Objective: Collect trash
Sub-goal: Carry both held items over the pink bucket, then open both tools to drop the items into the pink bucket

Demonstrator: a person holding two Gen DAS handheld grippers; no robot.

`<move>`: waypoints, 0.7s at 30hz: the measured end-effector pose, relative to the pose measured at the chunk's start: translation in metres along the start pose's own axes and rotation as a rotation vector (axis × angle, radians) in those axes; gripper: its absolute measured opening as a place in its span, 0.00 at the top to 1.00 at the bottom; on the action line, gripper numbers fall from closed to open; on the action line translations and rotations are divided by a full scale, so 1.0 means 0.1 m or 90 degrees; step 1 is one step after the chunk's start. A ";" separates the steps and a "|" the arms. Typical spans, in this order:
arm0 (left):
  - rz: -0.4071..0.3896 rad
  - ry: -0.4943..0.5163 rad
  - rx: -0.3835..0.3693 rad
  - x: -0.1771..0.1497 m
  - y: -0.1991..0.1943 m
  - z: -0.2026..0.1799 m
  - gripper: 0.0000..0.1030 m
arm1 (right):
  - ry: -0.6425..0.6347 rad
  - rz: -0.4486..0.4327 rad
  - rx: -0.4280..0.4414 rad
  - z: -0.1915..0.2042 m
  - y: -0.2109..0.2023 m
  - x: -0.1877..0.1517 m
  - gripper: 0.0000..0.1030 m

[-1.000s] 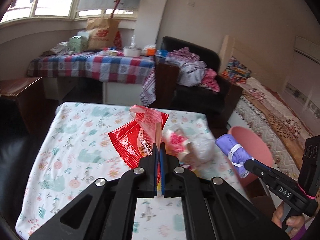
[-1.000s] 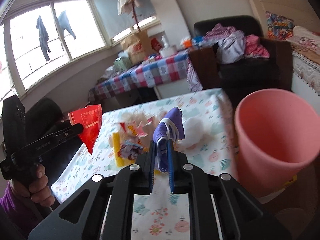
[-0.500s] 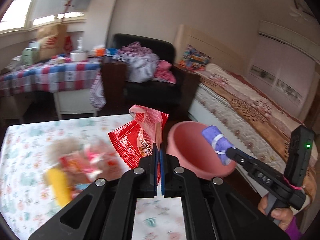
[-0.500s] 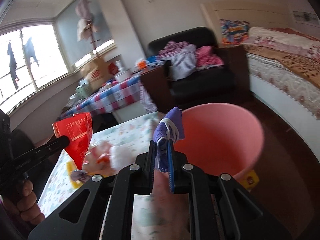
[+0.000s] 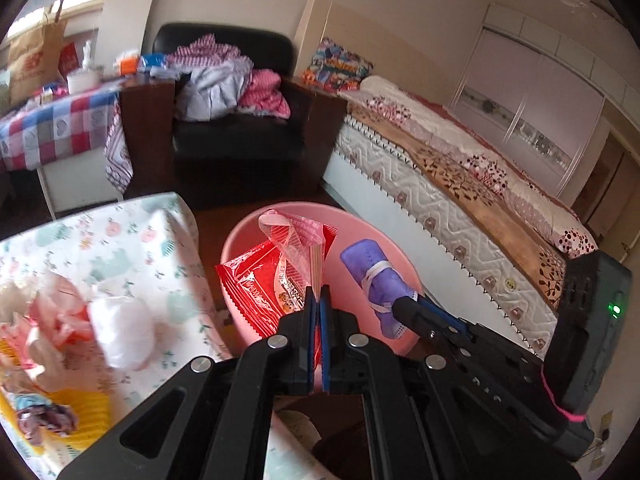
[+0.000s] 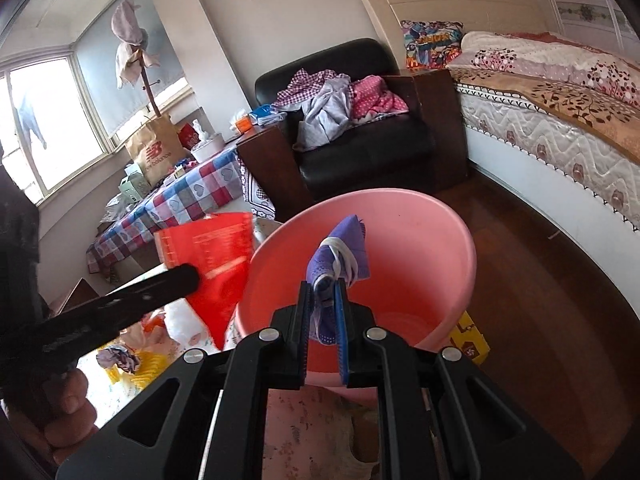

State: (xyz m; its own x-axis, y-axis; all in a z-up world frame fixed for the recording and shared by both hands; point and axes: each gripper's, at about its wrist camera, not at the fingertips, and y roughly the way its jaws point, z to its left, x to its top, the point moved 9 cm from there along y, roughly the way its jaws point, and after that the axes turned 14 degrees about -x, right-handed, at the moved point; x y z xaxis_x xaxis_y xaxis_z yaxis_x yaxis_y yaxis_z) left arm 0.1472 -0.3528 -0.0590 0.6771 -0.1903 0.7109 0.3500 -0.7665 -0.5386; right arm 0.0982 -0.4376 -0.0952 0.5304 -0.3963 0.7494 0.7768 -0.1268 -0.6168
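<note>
Now both jaws pinch trash, red wrapper (image 5: 256, 284) and purple mask (image 6: 340, 256), above pink bin (image 6: 420, 216).

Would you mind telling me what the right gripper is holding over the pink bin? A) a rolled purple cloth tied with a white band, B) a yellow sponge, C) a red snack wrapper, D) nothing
A: in the right wrist view the right gripper is shut on the purple cloth roll, poised above the pink bin.
</note>
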 end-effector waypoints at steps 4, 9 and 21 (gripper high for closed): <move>0.022 -0.024 0.001 -0.02 0.21 0.06 0.99 | 0.000 0.005 -0.007 -0.04 0.08 0.01 0.89; 0.028 -0.015 0.008 -0.07 0.26 0.04 0.98 | -0.005 0.002 -0.024 -0.03 0.12 0.00 0.88; -0.017 0.015 0.002 0.07 -0.01 -0.07 0.70 | 0.008 0.009 -0.047 -0.06 0.13 0.03 0.64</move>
State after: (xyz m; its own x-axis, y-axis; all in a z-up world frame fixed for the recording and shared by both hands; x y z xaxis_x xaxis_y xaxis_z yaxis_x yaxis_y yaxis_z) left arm 0.1470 -0.3580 -0.0504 0.6527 -0.1841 0.7349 0.3695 -0.7695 -0.5209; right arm 0.1076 -0.4460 -0.1021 0.5367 -0.4095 0.7377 0.7420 -0.1873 -0.6438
